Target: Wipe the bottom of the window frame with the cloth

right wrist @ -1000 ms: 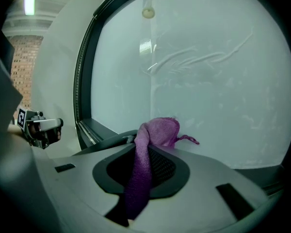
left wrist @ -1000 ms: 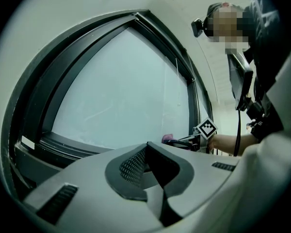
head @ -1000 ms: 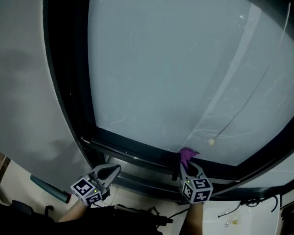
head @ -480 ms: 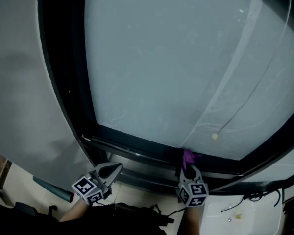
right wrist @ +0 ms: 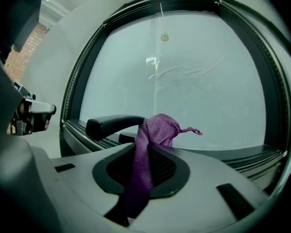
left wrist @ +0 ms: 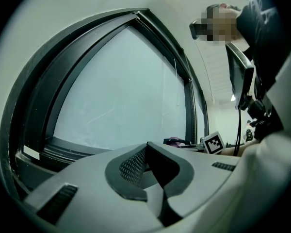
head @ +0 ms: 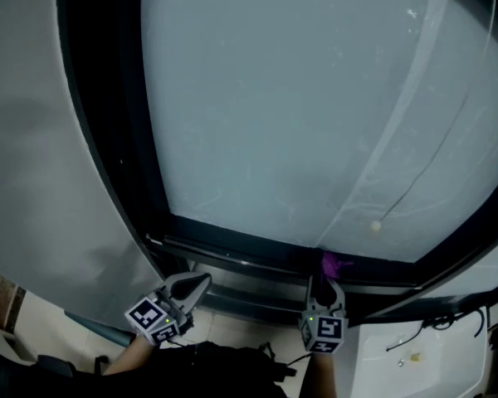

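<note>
A purple cloth (right wrist: 153,140) is pinched between the jaws of my right gripper (right wrist: 148,152), its bunched end poking out past the tips. From the head view that cloth (head: 332,264) touches the dark bottom rail of the window frame (head: 232,251), with the right gripper (head: 324,287) just below it. A black window handle (right wrist: 111,124) lies along the rail left of the cloth. My left gripper (head: 192,286) hovers by the rail's left part, jaws closed on nothing. In the left gripper view its tips (left wrist: 146,147) meet and the rail (left wrist: 63,147) runs behind.
The large frosted pane (head: 299,114) fills the frame above the rail. A grey wall (head: 41,181) rises at the left. A white sill (head: 415,359) with black cables (head: 436,322) lies lower right. A person shows at the top right of the left gripper view.
The right gripper with the purple cloth has shifted slightly right along the bottom rail. The left gripper has hardly moved.
</note>
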`<state>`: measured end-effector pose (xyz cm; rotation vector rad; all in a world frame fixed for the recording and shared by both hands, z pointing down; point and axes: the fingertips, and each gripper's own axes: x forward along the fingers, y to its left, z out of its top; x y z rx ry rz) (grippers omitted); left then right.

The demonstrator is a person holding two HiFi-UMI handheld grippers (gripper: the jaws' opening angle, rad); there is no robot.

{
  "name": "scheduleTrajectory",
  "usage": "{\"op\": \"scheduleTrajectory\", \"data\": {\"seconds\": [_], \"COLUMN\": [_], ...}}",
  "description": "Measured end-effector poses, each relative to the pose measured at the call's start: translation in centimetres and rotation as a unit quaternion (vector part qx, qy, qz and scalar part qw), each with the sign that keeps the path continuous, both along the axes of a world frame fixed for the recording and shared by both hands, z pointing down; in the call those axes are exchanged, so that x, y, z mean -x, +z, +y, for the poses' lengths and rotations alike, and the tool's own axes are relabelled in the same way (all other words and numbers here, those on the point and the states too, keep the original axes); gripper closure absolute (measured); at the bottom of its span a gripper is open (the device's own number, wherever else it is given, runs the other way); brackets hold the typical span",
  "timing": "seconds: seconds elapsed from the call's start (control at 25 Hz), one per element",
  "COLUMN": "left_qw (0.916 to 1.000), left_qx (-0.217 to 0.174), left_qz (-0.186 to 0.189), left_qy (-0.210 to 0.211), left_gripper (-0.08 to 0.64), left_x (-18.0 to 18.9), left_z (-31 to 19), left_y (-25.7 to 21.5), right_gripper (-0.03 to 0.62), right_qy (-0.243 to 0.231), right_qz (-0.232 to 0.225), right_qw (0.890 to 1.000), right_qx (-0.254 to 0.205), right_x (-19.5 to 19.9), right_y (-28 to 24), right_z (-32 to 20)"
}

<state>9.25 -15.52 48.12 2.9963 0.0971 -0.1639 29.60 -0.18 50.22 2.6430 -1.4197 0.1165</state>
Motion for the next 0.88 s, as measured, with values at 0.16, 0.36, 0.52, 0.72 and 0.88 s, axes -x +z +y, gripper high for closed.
{"op": "scheduleTrajectory", "data": {"seconds": [0.16,0.36,0.52,0.72,0.88], "left_qw": [0.9999,0.999,0.9984,0.9983,0.9985], "left_qx": [-0.003,-0.004,-0.001,0.001,0.005], "left_qz": [-0.001,-0.013,-0.019,-0.012,-0.006], "left_qy": [0.012,0.043,0.054,0.057,0.054], "left_gripper": [0.558,0.559,0.558,0.558,0.558], "left_x": [0.5,0.8,1.0,1.4,1.6], "left_z": [-1.1,-1.7,-2.1,-2.5,-2.9], "left_y": [-0.1,0.6,1.2,1.3,1.1], "right_gripper": [0.518,0.518,0.518,0.518,0.518], "right_qy": [0.044,0.089,0.114,0.146,0.145], "right_qz": [0.018,0.0,-0.017,-0.025,-0.03], "right_qw": [0.999,0.996,0.992,0.986,0.987], "right_qx": [-0.01,-0.024,-0.05,-0.074,-0.058], "right_x": [0.0,0.7,1.3,2.1,3.4], "right_y": [0.3,0.2,0.2,0.3,0.6], "right_z": [0.0,-0.3,-1.1,-2.0,-3.2]}}
